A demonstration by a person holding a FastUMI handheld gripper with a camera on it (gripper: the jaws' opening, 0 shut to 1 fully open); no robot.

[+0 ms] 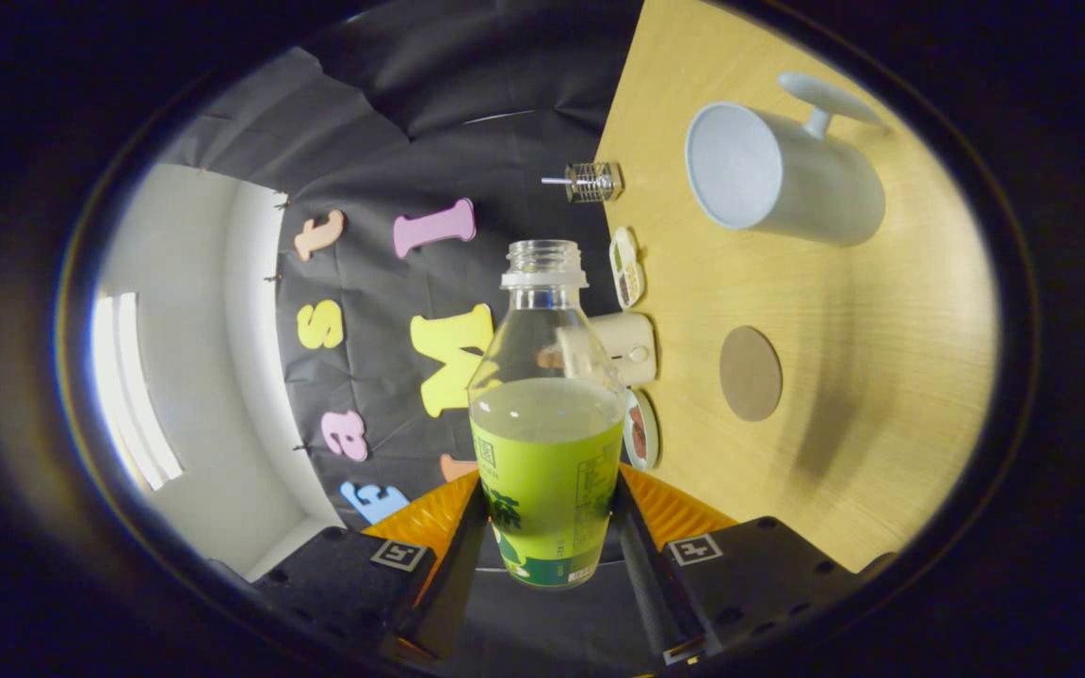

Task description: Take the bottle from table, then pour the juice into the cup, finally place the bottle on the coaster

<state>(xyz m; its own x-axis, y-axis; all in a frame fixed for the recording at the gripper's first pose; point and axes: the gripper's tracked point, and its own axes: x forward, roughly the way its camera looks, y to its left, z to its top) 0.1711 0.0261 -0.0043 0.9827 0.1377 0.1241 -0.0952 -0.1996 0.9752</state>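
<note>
My gripper (pixel 547 513) is shut on a clear, uncapped bottle (pixel 547 414) with a green label, one finger on each side of its lower body. Pale green juice fills it to roughly half. The view is rolled, so the wooden table (pixel 882 330) stands to the bottle's right and the bottle lies sideways to it, lifted off the surface. A white cup (pixel 778 174) with a handle stands on the table beyond the fingers, its open mouth facing me. A round brown coaster (pixel 751 373) lies on the table nearer than the cup, just beside the bottle.
Along the table's back edge by the black cloth wall sit a small wire-and-glass jar (pixel 591 182), a little dish of snacks (pixel 626 267), a cream box-shaped appliance (pixel 625 347) and a round plate (pixel 641 429). A white wall with a bright window (pixel 133 395) is on the other side.
</note>
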